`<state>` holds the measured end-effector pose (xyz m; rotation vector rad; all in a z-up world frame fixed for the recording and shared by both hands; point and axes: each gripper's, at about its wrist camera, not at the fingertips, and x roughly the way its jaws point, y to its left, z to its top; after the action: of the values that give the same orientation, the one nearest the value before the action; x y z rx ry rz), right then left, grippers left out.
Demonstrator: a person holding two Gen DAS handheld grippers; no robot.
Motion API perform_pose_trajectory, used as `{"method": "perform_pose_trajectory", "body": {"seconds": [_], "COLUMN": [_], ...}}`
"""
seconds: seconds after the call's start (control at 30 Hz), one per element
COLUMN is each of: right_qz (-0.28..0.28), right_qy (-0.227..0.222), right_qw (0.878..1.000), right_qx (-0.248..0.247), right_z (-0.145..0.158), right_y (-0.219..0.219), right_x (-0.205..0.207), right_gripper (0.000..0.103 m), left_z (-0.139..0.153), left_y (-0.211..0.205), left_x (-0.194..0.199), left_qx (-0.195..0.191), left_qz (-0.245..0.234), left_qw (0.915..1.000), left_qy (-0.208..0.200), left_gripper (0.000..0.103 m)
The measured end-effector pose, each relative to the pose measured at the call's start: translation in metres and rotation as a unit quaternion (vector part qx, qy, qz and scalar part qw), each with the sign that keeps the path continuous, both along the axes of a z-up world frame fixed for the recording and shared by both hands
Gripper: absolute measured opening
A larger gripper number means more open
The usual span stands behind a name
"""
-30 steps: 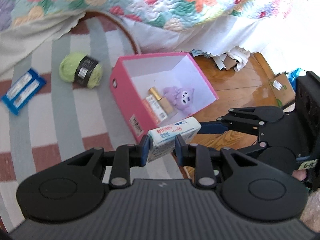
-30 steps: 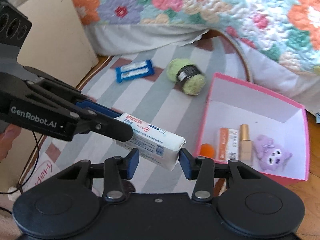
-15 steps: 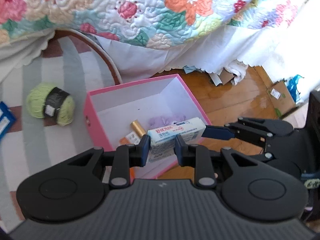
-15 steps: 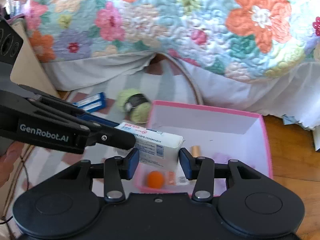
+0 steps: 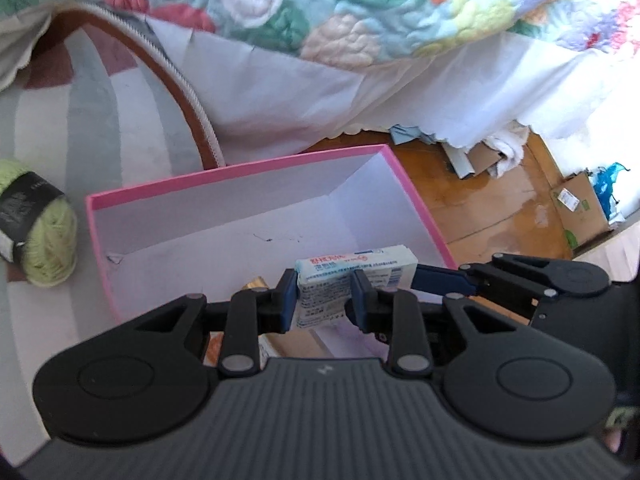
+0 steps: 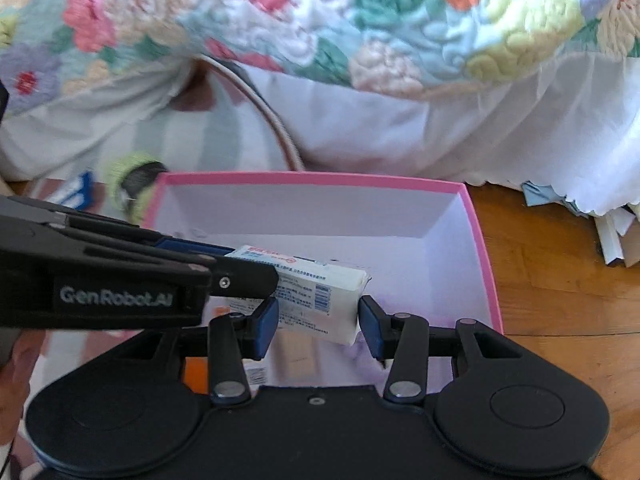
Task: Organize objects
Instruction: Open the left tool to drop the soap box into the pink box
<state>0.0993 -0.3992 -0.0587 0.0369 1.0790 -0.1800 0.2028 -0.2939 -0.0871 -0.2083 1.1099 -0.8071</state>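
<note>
The white tissue pack (image 5: pixel 354 276) hangs over the open pink box (image 5: pixel 248 168), carried between both tools: the left gripper (image 5: pixel 325 300) has its blue fingers (image 5: pixel 289 300) pinching one end of the pack, and the right gripper (image 6: pixel 318 320) has its fingers (image 6: pixel 266 322) set against the sides of the other end, so the pack appears clamped at both ends, though the right grip looks lighter. The pack is above the box's near half and has not been let go, so this item counts as almost stowed rather than stowed. Beneath it the box already holds a few small things, only partly visible: a gold-capped bottle (image 5: pixel 256 282), something orange (image 6: pixel 196 374) and a small carton, so part of the sorting looks done. Outside the box, a ball of green yarn (image 5: pixel 38 232) lies on the striped rug (image 5: pixel 100 120) just beside the box's left wall, and a blue packet (image 6: pixel 76 196) shows blurred beyond it in the right wrist view. By my reading, what remains is lowering and releasing the pack, then collecting the yarn and the blue packet.
</note>
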Motion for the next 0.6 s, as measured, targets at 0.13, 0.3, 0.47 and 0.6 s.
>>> {"method": "perform_pose_trajectory", "body": {"seconds": [0.13,0.3,0.47,0.6], "right_qz": [0.0,-0.015,-0.017,-0.007], "right_qy": [0.011,0.016,0.002,-0.025], "right_qw": [1.0,0.996,0.999,1.0], "right_qx": [-0.021,-0.084,-0.047,-0.012], "right_z": [-0.019,-0.033,-0.026,-0.011], "right_y": [-0.002,0.008,0.013,0.028], "right_x": [0.011,0.015,0.001,-0.023], "right_gripper": [0.05,0.049,0.049,0.051], "left_z": [-0.019,-0.013,0.012,0.026], "left_y": [-0.004,0.007,0.017,0.036], "left_x": [0.006,0.001,-0.014,-0.022], "left_qx": [-0.001,0.001,0.058,0.079], "left_qz": [0.019,0.032,0.0,-0.02], "left_qw": [0.9998,0.9995,0.997,0.9961], "left_qy": [0.005,-0.004,-0.052,-0.033], "left_gripper": [0.028,0.045,0.045,0.045]}}
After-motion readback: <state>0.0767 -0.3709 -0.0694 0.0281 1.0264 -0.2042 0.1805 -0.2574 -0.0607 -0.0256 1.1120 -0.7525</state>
